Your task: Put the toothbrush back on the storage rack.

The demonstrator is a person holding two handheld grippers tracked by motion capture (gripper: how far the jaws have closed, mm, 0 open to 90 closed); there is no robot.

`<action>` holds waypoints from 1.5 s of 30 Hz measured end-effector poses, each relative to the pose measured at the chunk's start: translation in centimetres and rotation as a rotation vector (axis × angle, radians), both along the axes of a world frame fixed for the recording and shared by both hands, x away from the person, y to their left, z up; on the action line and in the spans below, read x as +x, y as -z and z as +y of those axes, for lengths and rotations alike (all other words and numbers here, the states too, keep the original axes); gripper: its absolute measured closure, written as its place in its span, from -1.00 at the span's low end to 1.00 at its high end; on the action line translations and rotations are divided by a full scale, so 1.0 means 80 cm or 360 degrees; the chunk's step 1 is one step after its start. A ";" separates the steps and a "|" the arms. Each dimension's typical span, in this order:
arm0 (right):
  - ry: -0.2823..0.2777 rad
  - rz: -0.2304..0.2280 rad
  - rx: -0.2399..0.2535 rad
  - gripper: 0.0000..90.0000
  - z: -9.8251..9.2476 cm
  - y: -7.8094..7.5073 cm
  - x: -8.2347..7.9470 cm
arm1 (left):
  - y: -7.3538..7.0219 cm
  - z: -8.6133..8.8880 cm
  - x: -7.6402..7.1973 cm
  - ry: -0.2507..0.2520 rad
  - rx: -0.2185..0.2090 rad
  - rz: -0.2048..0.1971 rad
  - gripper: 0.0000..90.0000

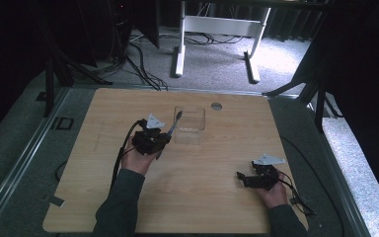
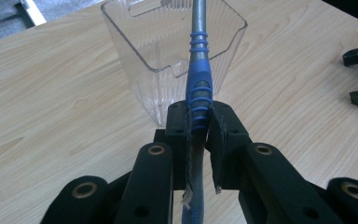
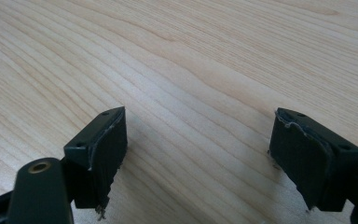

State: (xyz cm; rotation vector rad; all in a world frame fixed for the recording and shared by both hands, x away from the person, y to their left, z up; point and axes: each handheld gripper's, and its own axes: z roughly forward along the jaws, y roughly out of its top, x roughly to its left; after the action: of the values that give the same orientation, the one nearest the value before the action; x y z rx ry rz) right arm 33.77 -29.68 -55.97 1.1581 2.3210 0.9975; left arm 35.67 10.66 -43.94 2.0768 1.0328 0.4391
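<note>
A: Looking down from the high view first, what has the left gripper (image 1: 159, 140) got?

B: A toothbrush (image 1: 170, 133), clamped by its handle. The brush slants up toward one o'clock, its head at the rim of the clear box (image 1: 190, 120). The box stands mid-table (image 1: 103, 197), just beside the gripper at two o'clock.

A: And the right gripper (image 1: 241, 177)?

B: Down at four o'clock of the table, well apart from the box, jaws spread toward nine o'clock with nothing between them.

A: Left gripper view?

B: Jaws pressed tight on the blue ribbed handle (image 2: 199, 93). The handle runs to twelve o'clock, its grey neck passing over the box (image 2: 144, 51). The other gripper's jaw tips show at three o'clock.

A: Right gripper view?

B: The right gripper (image 3: 196, 154) stands wide open, its pads (image 3: 109, 149) empty, with bare wood (image 3: 191, 70) between and beyond them.
</note>
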 end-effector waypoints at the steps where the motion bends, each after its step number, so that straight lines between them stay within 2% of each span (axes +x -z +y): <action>1: 0.0000 0.0000 0.0000 -0.58 0.000 0.000 0.000 | 0.000 0.000 0.000 0.0001 -0.0005 -0.0003 0.76; 15: 0.0000 0.0000 0.0000 -0.58 0.000 0.000 0.000 | -0.003 -0.005 0.003 0.0014 -0.0030 -0.0057 0.76; 17: 0.0000 -0.0001 0.0000 -0.58 0.000 0.000 0.000 | -0.004 -0.005 0.004 0.0023 -0.0053 -0.0070 0.76; 27: 0.0001 0.0000 0.0001 -0.58 0.000 0.000 0.000 | -0.008 -0.010 0.010 0.0031 -0.0081 -0.0105 0.76; 37: 0.0002 0.0000 0.0001 -0.58 0.000 0.000 0.000 | -0.012 -0.014 0.016 0.0029 -0.0082 -0.0125 0.76; 45: 0.0002 0.0001 0.0001 -0.58 0.000 0.000 0.000 | -0.013 -0.017 0.019 0.0017 -0.0117 -0.0141 0.76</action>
State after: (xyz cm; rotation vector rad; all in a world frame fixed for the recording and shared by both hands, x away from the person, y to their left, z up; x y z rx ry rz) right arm 33.77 -29.67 -55.97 1.1600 2.3201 0.9977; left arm 37.17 9.29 -42.90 1.9791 0.9709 0.4767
